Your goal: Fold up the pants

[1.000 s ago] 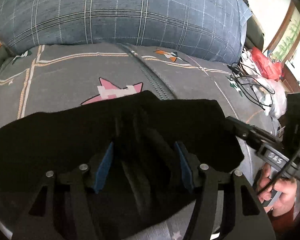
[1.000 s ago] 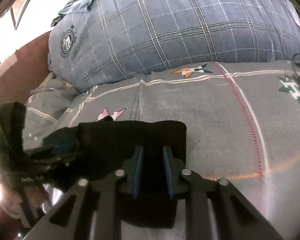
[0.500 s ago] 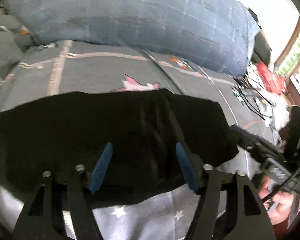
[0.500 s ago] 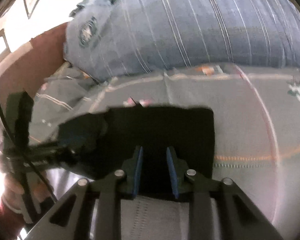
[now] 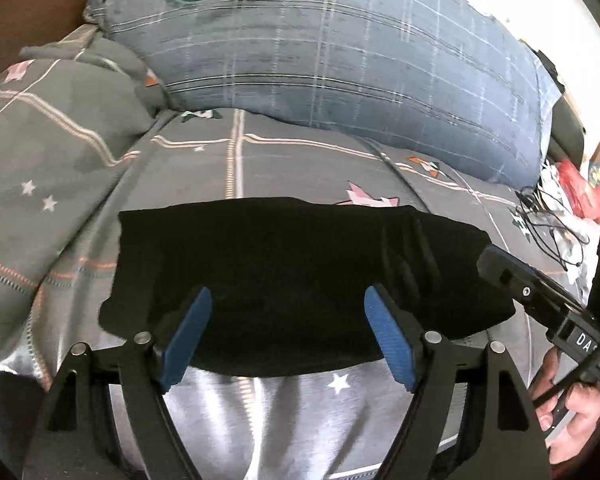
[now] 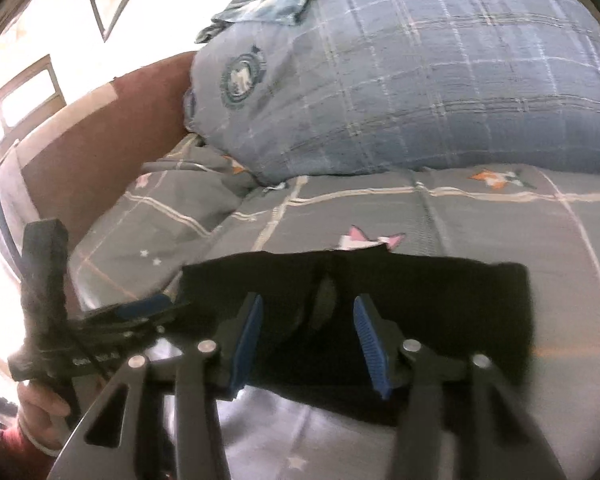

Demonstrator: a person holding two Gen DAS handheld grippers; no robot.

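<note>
The black pants [image 5: 300,280] lie folded into a flat wide rectangle on the grey bedspread [image 5: 300,160]; they also show in the right wrist view [image 6: 420,304]. My left gripper [image 5: 287,312] is open and empty, just above the near edge of the pants. My right gripper [image 6: 306,320] is open and empty over the near edge of the pants, its blue pads apart. The right gripper also shows at the pants' right end in the left wrist view [image 5: 516,276]. The left gripper shows at their left end in the right wrist view [image 6: 140,308].
A large blue plaid pillow [image 5: 340,60] lies across the back of the bed. A bunched grey duvet [image 5: 52,128] rises at the left. Black cables [image 5: 548,220] and red and white clutter [image 5: 576,188] sit at the far right. A brown headboard [image 6: 100,140] stands at the left.
Both grippers have pulled back toward the near edge of the pants and risen. The right gripper's jaws have opened wider. The pants now lie flatter as a wide rectangle.
</note>
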